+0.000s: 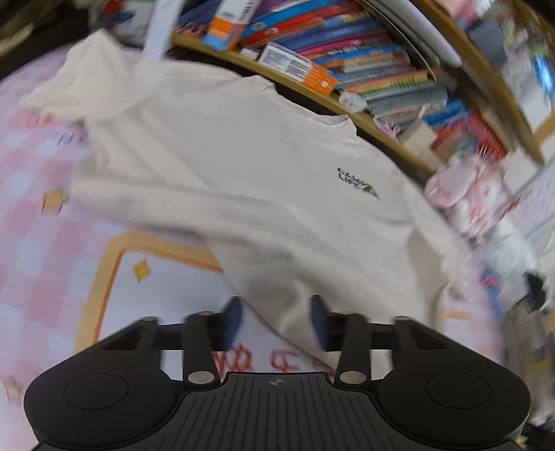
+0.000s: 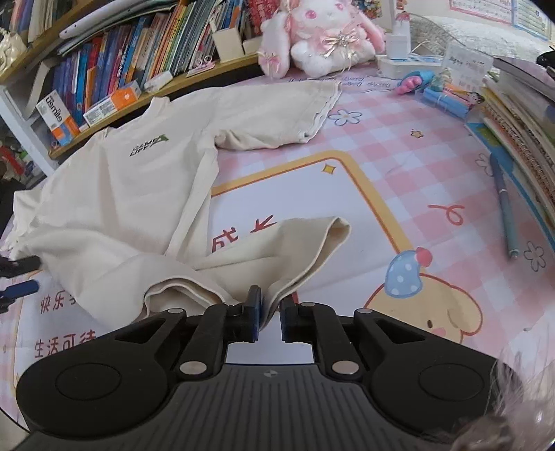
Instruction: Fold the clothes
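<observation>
A cream T-shirt [image 2: 121,194] with a small dark chest logo [image 2: 147,145] lies face up and rumpled on the pink checked desk mat [image 2: 399,145]. In the blurred left wrist view the shirt [image 1: 242,166] fills the middle. My left gripper [image 1: 275,321] is open, with the shirt's lower edge between and just beyond its blue pads, not pinched. It also shows at the left edge of the right wrist view [image 2: 17,277]. My right gripper [image 2: 270,312] is nearly closed on the shirt's hem [image 2: 277,295] near the mat's front.
A wooden bookshelf [image 2: 121,66] full of books runs along the far side. A pink plush rabbit [image 2: 322,31], a power strip [image 2: 409,62] and pens stand at the back right. Stacked notebooks [image 2: 520,132] and a blue pen [image 2: 504,208] lie at the right.
</observation>
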The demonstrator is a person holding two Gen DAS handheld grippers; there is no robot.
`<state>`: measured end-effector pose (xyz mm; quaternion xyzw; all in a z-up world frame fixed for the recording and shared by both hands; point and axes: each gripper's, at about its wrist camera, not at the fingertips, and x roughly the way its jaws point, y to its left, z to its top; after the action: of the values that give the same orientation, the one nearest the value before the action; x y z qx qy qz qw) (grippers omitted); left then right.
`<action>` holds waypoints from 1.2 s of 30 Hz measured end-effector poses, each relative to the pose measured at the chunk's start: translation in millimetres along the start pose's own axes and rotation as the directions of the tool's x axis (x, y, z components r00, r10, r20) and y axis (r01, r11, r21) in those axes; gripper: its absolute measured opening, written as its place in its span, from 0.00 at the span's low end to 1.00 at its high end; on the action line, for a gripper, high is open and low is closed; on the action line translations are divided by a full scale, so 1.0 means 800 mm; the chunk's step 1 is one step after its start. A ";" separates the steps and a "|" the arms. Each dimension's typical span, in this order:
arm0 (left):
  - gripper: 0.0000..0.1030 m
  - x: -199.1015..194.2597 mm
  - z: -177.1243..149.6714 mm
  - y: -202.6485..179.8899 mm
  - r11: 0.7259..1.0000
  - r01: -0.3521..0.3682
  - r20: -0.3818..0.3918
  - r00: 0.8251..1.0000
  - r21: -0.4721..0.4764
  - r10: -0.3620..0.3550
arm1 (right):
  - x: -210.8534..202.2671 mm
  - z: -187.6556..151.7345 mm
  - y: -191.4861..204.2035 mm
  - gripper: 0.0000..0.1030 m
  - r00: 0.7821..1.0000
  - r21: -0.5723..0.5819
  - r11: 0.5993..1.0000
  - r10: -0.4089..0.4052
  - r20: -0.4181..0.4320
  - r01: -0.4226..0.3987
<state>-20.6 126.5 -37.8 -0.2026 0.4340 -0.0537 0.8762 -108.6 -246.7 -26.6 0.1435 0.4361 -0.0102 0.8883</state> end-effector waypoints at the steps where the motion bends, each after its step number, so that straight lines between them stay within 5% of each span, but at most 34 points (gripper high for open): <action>1: 0.21 0.007 0.002 -0.004 0.999 -0.015 -0.009 1.000 0.041 0.015 | 0.000 0.001 -0.001 0.09 1.000 0.004 1.000 0.000 0.000 0.000; 5: 0.00 0.015 0.008 -0.009 0.989 -0.021 -0.010 1.000 0.145 0.023 | 0.000 0.002 -0.003 0.10 1.000 0.017 1.000 0.004 -0.001 -0.004; 11: 0.00 -0.062 0.004 -0.006 0.987 0.031 0.016 0.999 0.156 -0.034 | -0.015 0.002 -0.009 0.07 0.999 0.061 0.997 0.045 0.024 -0.047; 17: 0.00 -0.155 0.034 0.019 0.996 0.080 0.188 0.978 0.043 -0.087 | -0.042 0.002 -0.004 0.07 0.992 0.051 0.991 0.119 0.042 -0.121; 22: 0.00 -0.136 0.087 -0.019 0.989 0.099 0.214 0.969 0.109 -0.121 | -0.038 0.014 -0.003 0.07 0.990 0.100 0.986 0.127 0.064 -0.133; 27: 0.15 -0.095 0.050 -0.032 0.977 -0.016 0.065 0.998 0.215 0.002 | -0.039 0.024 0.001 0.07 0.988 0.119 0.984 0.122 0.099 -0.133; 33: 0.46 -0.048 0.003 -0.001 0.969 -0.085 -0.045 0.994 0.233 0.098 | -0.032 0.019 -0.002 0.07 0.991 0.134 0.984 0.108 0.082 -0.118; 36: 0.47 -0.023 0.004 -0.001 0.971 -0.084 -0.038 0.995 0.223 0.094 | -0.031 0.018 -0.001 0.07 0.992 0.128 0.985 0.105 0.076 -0.114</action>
<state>-28.9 131.8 -22.2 -0.0827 0.4550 -0.0673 0.8841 -112.7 -254.0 0.6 0.2254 0.3951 0.0048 0.8905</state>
